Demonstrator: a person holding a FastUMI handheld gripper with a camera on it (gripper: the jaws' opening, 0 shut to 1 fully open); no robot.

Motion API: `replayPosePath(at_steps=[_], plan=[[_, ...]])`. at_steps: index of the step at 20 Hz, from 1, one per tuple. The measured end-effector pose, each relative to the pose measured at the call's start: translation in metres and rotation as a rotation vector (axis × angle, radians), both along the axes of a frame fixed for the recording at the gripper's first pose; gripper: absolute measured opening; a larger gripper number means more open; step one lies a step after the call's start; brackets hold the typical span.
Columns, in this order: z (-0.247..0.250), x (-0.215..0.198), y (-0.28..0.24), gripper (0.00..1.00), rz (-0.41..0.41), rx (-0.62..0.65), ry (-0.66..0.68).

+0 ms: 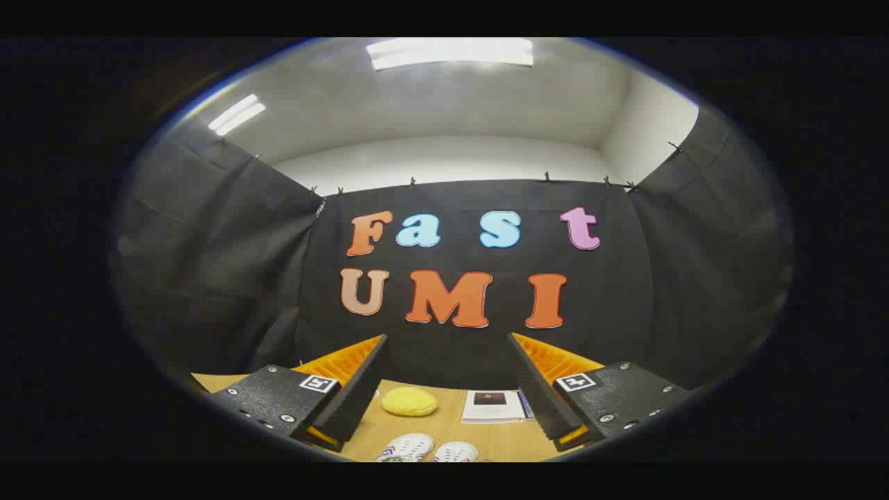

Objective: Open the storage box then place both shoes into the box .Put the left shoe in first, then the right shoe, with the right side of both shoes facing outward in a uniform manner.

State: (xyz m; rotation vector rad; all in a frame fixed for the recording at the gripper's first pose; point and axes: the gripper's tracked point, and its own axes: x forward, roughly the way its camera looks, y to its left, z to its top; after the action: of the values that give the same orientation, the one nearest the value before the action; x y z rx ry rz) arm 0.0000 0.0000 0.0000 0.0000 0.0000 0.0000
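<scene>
2 shoes (pixel 427 448) lie side by side on the wooden table (pixel 479 434), low between the fingers, toes apparently toward the booth wall, long axes running away from the gripper (pixel 446 340). Neither is boxed yet, so approx. all steps remain. Jaws spread wide, holding nothing. Beyond: yellow sponge (pixel 410 401), booklet (pixel 493 406).

Wooden surface (pixel 486 437) runs across the near part of the scene. On it, left of centre: a yellow, rounded, soft-looking pad (pixel 410 402), prob. a sponge or cloth, lying flat. Just right of it, apart, a white booklet (pixel 494 406) w/ a dark square on its cover, also flat. Far side: black cloth wall (pixel 451 347); white ceiling above w/ two lit light panels (pixel 451 53).
</scene>
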Motion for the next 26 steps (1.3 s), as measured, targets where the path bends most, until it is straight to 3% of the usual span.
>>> replayPosePath(at_steps=[11,16,26], plan=[[0.012,-0.001,0.005,0.99,0.022,0.011,-0.069],[-0.002,0.004,0.009,0.98,0.030,0.027,-0.029],[-0.061,0.017,0.057,0.99,0.194,0.164,0.124]])
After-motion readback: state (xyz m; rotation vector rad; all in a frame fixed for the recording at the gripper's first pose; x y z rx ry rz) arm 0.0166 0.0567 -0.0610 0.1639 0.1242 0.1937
